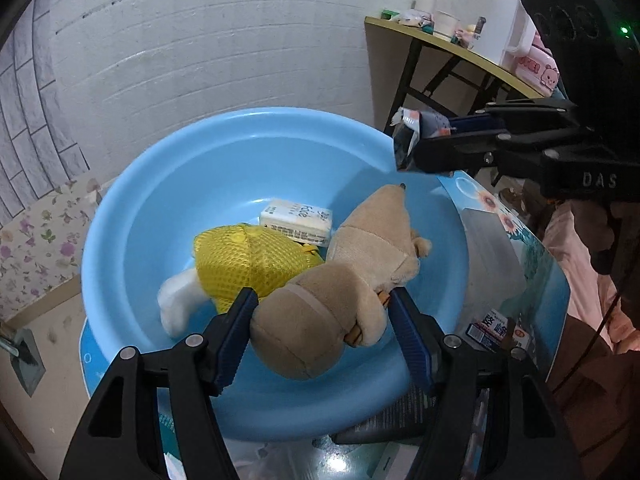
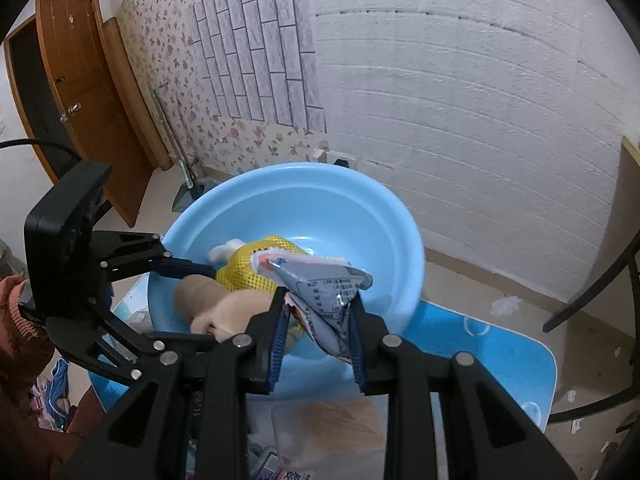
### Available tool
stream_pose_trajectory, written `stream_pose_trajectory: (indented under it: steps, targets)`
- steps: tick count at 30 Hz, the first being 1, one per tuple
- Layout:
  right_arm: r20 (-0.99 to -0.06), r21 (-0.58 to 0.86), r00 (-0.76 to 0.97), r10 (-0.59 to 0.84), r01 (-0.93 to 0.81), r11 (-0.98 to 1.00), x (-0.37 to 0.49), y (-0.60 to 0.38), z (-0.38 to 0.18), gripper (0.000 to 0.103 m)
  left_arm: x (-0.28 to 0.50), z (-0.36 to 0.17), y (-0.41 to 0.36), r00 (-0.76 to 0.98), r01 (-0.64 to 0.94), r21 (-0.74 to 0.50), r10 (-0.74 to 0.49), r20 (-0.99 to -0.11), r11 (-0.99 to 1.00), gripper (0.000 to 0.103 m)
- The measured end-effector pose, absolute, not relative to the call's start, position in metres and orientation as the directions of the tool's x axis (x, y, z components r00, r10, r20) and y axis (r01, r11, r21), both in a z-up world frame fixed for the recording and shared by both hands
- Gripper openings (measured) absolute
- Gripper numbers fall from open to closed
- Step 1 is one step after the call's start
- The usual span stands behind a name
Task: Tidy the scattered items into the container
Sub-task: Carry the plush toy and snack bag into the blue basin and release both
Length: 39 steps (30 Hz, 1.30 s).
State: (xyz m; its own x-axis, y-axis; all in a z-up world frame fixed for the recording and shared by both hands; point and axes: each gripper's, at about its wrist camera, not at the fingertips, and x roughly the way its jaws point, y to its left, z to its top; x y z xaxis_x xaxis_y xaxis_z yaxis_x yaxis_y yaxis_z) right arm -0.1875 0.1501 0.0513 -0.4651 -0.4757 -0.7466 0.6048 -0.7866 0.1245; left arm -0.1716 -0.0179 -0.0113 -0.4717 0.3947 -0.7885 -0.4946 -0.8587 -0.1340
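A light blue basin (image 1: 160, 160) (image 2: 300, 168) holds a yellow mesh bag (image 1: 248, 264) (image 2: 248, 268) with a white end sticking out, and a tissue pack (image 1: 296, 220). A tan plush toy (image 1: 340, 280) (image 2: 224, 300) lies over the basin's near side. My left gripper (image 1: 322, 300) (image 2: 212, 304) is shut on its lower body, a blue pad pressing each side. My right gripper (image 2: 320, 300) (image 1: 412, 152) is shut on a crumpled grey-blue snack packet (image 2: 320, 284) (image 1: 408, 128). It holds the packet above the basin's near right rim.
The basin stands on a blue printed surface (image 2: 480, 352) with boxes and packets at its near edge (image 1: 496, 332). A cluttered side table (image 1: 440, 44) stands at the right, with black legs (image 2: 592, 300). A wooden door (image 2: 80, 80) is on the left. Paper scraps dot the floor (image 2: 504, 306).
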Motion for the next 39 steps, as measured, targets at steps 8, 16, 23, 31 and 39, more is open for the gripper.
stream_pose_trajectory:
  steps: [8,16,23,31,39]
  targets:
    - [-0.774,0.133,-0.42,-0.473,0.623,-0.771,-0.195,0.139,0.042,0.027,-0.178,-0.017,-0.016,-0.457,-0.477,-0.171,0.409,-0.79,-0.862,0.069]
    - [-0.824,0.116,-0.365,-0.433,0.64,-0.76,-0.199,0.124,0.03,0.027,-0.17,-0.013,-0.021,-0.465,-0.483,-0.198,0.442,-0.767,-0.853,0.07]
    - [-0.871,0.095,-0.31,-0.382,0.657,-0.748,-0.208,0.104,0.018,0.027,-0.163,-0.005,-0.034,-0.492,-0.456,-0.214,0.445,-0.749,-0.864,0.075]
    - [-0.901,0.093,-0.269,-0.341,0.649,-0.755,-0.218,0.089,0.002,0.027,-0.162,0.001,-0.055,-0.534,-0.412,-0.219,0.429,-0.729,-0.884,0.075]
    - [-0.915,0.087,-0.253,-0.314,0.636,-0.767,-0.225,0.08,-0.011,0.03,-0.159,0.001,-0.064,-0.557,-0.39,-0.217,0.417,-0.719,-0.895,0.075]
